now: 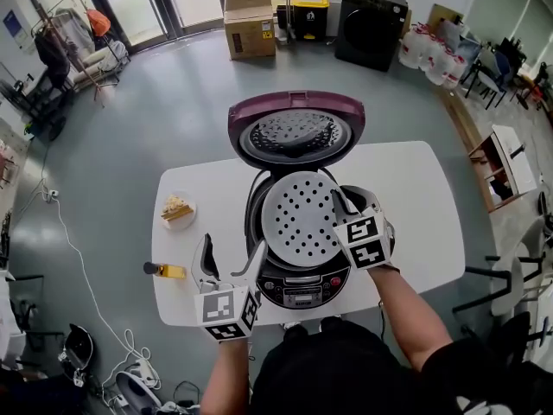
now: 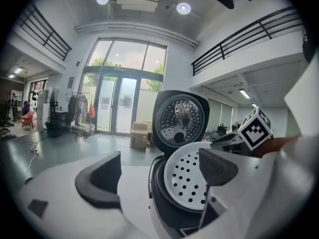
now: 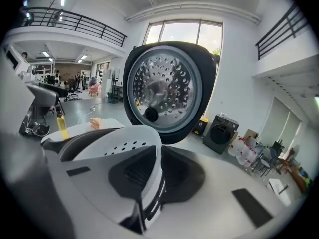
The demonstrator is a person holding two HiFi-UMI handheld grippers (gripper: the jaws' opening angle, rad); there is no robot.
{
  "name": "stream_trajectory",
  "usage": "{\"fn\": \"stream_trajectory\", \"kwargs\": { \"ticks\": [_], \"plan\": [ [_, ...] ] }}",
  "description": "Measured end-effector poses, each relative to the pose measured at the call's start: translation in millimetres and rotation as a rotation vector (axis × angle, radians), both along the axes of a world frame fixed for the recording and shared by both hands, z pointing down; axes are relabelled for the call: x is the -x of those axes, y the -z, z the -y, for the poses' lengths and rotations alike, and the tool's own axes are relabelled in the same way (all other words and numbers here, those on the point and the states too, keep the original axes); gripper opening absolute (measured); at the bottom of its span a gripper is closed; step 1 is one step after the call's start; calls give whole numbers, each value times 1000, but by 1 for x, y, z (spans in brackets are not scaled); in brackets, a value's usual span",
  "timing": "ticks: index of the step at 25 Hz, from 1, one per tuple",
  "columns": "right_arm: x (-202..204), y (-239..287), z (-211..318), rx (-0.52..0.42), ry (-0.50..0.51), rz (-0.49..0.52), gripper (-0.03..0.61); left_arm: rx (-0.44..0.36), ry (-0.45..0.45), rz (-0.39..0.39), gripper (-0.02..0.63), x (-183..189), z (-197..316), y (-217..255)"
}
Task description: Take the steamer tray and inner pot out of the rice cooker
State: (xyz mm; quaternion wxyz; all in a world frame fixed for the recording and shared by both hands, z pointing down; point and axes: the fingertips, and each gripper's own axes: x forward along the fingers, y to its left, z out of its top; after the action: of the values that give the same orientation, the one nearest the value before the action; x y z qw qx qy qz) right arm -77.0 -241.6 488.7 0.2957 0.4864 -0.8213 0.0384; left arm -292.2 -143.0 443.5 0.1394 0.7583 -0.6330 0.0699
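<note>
**Right jaws pinch the steamer tray's rim above the open rice cooker**

The right gripper (image 3: 157, 169) has its jaws pressed together on the near rim of the white, perforated steamer tray (image 3: 124, 146). The rim runs edge-on between the two dark pads. In the head view the steamer tray (image 1: 301, 219) lies over the mouth of the rice cooker (image 1: 298, 290), and the right gripper (image 1: 339, 201) meets its right edge. The left gripper (image 1: 232, 263) hovers at the cooker's front left corner. Its jaws are spread and hold nothing, well clear of the tray.

Only the left gripper view shows the tilt: the steamer tray (image 2: 192, 178) leans up out of the cooker, with its holed face turned toward the left gripper (image 2: 162, 174). The dark well beneath it is too shadowed to tell the inner pot apart. The right gripper view alone shows the grip itself, with the raised lid (image 3: 167, 86) behind it. The head view alone shows the white counter (image 1: 415, 197) and a plate of food (image 1: 177, 210) at its left.
</note>
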Motion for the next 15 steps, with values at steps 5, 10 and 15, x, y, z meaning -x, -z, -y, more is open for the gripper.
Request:
{"fn": "stream_trajectory", "kwargs": {
  "ticks": [5, 10, 15],
  "plan": [
    [5, 22, 4, -41, -4, 83, 25, 1, 2, 6, 474, -1, -1, 0],
    [0, 26, 3, -23, -25, 150, 25, 1, 13, 10, 472, 1, -3, 0],
    [-14, 36, 2, 8, -68, 295, 25, -2, 16, 12, 471, -2, -4, 1]
  ]
}}
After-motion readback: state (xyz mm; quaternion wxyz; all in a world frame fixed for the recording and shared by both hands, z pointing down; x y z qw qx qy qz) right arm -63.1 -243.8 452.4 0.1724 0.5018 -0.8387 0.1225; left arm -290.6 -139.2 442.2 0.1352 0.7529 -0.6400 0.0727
